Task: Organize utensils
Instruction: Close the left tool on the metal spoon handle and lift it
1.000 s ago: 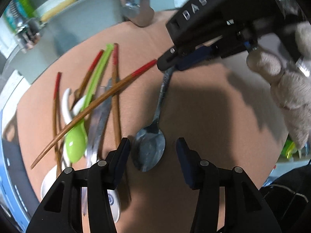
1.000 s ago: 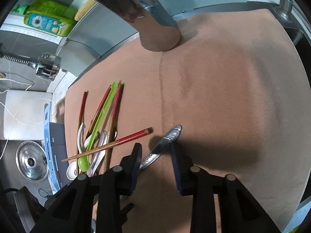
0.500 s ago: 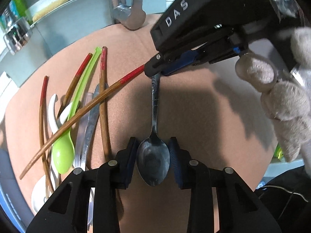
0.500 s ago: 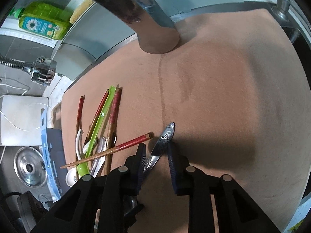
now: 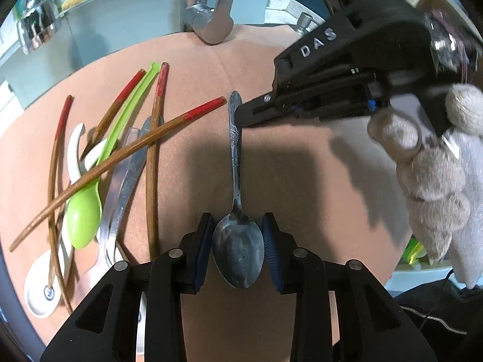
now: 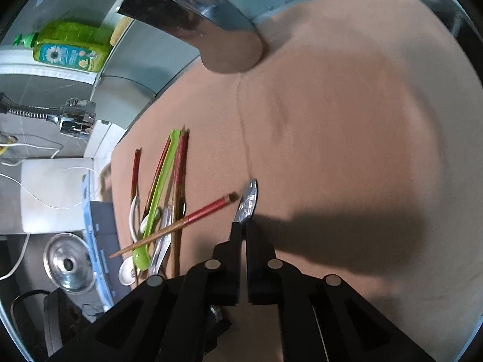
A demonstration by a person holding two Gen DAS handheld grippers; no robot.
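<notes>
Gripping one metal spoon [image 5: 237, 211] at both ends, you are in the middle of pulling a single utensil apart from the rest so it can be sorted. Your left hand-held gripper [image 5: 238, 241] brackets the bowl at the lower centre of its own view, pads touching each rim; I judge that a light pinch, not a firm one. Your right hand-held gripper [image 6: 243, 226] is closing on the handle near its tip, its jaws nearly pressed together with the handle between them; in the left wrist view the same tool comes in from the right at mid-height.

The next move calls for both hands to rise together and level, since the spoon is thin and smooth and could pivot or slip if one end leads. Keep it clear of the red-tipped chopstick [image 5: 120, 163], whose painted end lies just beside the handle tip.

The spoon is dull grey steel with a tarnished, cloudy bowl and an embossed pattern along the upper handle. It lies straight on the brown worktop [image 5: 317, 181], running up the middle of the frame, handle toward the tap [image 5: 208, 18].

To its left sits the jumbled pile, not yet sorted: a green plastic spoon [image 5: 84, 220], white ceramic spoons [image 5: 39, 295], more chopsticks and another metal piece, crossing one another.
</notes>
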